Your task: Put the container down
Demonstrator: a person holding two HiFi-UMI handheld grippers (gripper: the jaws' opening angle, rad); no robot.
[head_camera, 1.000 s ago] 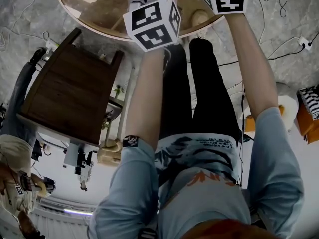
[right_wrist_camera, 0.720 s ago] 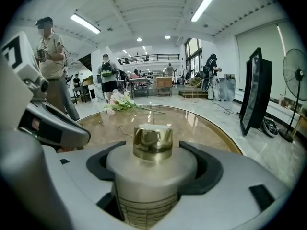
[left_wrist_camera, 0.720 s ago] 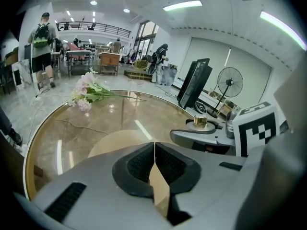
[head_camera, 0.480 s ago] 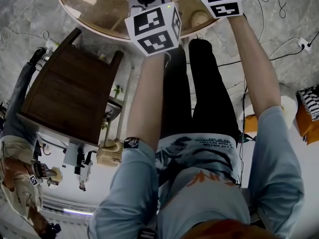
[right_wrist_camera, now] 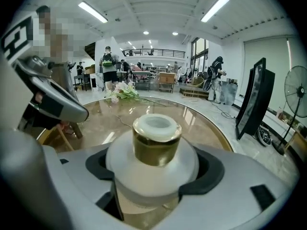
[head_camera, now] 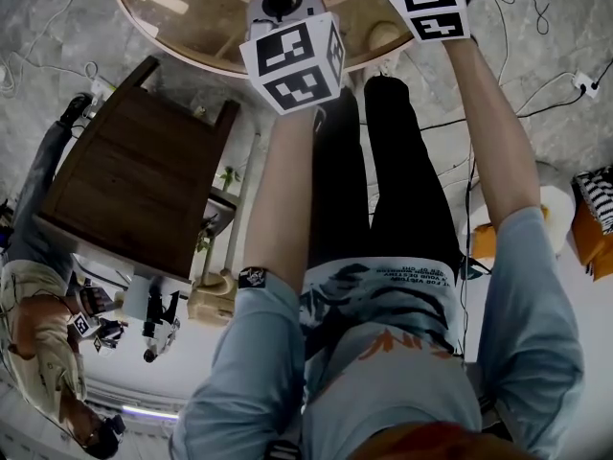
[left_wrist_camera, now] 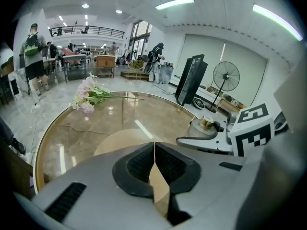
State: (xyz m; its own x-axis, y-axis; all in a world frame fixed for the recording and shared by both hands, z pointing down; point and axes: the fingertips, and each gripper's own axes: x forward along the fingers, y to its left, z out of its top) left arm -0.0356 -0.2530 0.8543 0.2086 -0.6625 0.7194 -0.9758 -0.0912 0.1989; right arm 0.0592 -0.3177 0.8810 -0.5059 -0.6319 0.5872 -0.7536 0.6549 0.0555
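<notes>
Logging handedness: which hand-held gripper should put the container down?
Right. The right hand-held gripper is shut on the gold-necked container, at the round table. The left hand-held gripper is shut with nothing between its jaws.

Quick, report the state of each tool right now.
Left tool: closed, nothing between its jaws.
Right tool: closed on the white container.

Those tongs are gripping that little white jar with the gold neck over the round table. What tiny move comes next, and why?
Probably ease the right tongs straight down until the container meets the table, before letting go. The tongs are clamped on its white body, it stands upright, and the glass top shows directly below it.
</notes>
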